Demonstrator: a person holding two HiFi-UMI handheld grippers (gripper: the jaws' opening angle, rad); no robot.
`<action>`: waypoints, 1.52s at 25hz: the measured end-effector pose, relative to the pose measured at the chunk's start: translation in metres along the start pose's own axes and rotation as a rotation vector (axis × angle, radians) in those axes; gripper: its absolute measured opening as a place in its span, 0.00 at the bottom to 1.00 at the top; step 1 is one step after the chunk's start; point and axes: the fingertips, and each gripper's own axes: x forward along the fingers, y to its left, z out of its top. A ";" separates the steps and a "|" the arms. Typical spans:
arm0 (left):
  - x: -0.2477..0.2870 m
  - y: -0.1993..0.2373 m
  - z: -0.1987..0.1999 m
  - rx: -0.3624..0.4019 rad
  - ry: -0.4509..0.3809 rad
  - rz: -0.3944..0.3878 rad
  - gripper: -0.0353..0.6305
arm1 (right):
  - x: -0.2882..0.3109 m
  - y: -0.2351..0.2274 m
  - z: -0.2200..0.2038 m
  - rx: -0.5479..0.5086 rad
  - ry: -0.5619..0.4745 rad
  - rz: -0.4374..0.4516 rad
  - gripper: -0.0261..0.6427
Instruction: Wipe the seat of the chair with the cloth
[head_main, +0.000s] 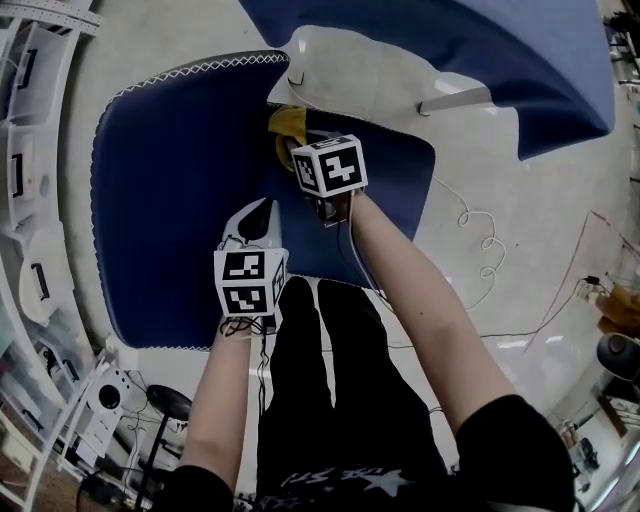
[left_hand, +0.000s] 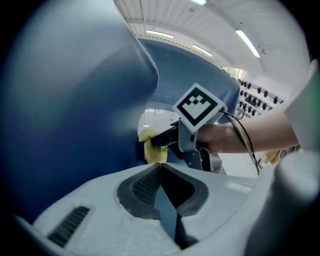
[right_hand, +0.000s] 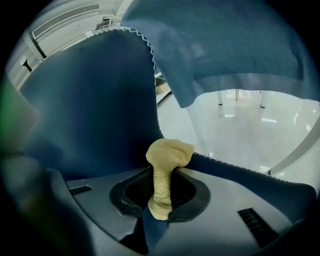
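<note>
Yellow cloth (right_hand: 165, 170) sits pinched in your right gripper (right_hand: 161, 197), clearest in that gripper's view; your left gripper (left_hand: 161, 182) is closed, empty.

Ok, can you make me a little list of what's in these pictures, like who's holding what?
Cloth: yellow, bunched up, pinched in the right gripper
Left gripper: shut, with nothing in it, above the near part of the seat
Chair seat: dark blue, with white stitching round its edge
Where the cloth is: at the far edge of the seat; I cannot tell if it touches
Floor: white and shiny
</note>
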 end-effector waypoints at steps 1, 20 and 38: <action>0.002 -0.001 -0.001 0.000 0.000 -0.002 0.08 | 0.006 -0.002 -0.001 0.001 0.011 -0.002 0.14; 0.022 -0.045 -0.008 0.079 0.053 -0.063 0.08 | -0.054 -0.087 -0.043 0.129 0.051 -0.174 0.14; 0.039 -0.096 -0.016 0.168 0.107 -0.125 0.08 | -0.158 -0.189 -0.102 0.252 0.046 -0.373 0.14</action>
